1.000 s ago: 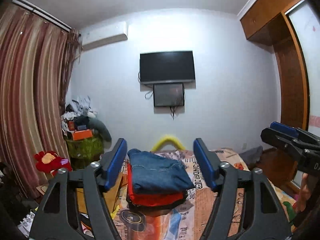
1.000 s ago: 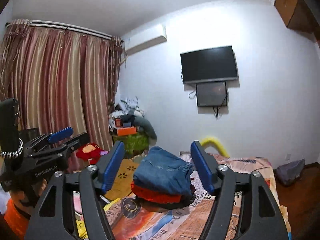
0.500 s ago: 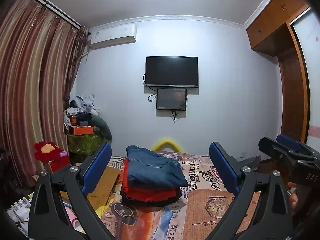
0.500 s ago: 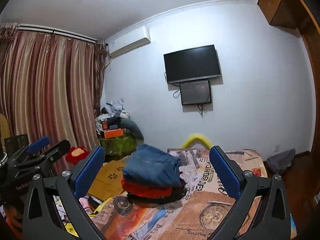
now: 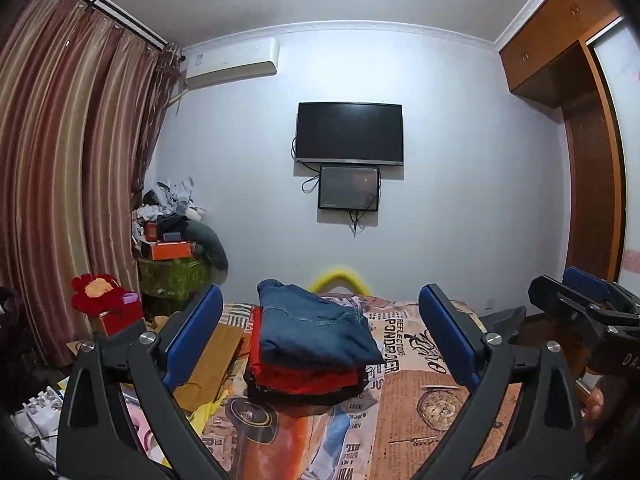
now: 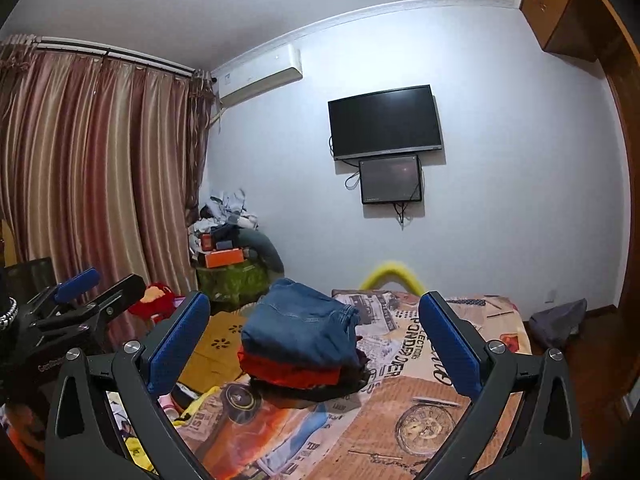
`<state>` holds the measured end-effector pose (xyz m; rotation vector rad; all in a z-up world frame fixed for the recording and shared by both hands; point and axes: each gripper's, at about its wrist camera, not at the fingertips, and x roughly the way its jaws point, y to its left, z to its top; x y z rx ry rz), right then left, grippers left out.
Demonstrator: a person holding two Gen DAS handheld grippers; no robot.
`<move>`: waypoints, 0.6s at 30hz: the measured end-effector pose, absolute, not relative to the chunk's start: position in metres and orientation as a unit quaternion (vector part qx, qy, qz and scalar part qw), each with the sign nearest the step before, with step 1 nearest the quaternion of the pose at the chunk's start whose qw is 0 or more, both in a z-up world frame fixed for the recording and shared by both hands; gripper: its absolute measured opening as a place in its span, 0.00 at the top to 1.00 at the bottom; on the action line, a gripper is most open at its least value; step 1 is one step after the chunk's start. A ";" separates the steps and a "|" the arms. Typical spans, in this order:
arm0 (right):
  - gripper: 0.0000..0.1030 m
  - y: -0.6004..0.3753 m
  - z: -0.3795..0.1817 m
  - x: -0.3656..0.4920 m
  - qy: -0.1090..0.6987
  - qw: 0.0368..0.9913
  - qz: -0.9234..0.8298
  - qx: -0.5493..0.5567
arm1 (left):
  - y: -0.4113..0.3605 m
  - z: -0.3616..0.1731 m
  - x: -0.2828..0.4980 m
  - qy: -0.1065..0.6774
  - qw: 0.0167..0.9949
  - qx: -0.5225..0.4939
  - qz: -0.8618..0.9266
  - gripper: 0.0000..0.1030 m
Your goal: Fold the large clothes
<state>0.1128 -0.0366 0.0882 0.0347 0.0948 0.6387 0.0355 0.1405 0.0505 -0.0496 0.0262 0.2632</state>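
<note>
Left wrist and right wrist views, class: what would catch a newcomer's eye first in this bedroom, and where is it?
First, the stack of folded clothes on the patterned bedspread, blue jeans on top, red and dark layers beneath. Both the left gripper and the right gripper frame it with jaws wide open, holding nothing. Behind, a black TV hangs centred on the far wall.

The bedspread reads "PONDER" and "REFLECTIONS".

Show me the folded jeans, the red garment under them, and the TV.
jeans (image 5: 316, 330), left wrist view, top of the folded denim.
red garment (image 5: 308, 378), left wrist view, front edge under the jeans.
TV (image 6: 385, 122), right wrist view, middle of the dark screen.
</note>
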 end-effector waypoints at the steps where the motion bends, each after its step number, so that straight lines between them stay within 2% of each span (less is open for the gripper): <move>1: 0.00 -0.036 0.088 0.113 0.048 0.948 0.314 0.017 | 0.140 0.049 0.037 0.015 0.991 -0.024 0.131 0.04; 18: 0.00 -0.036 0.092 0.110 0.062 0.948 0.311 0.012 | 0.141 0.046 0.041 0.029 0.990 -0.031 0.136 0.04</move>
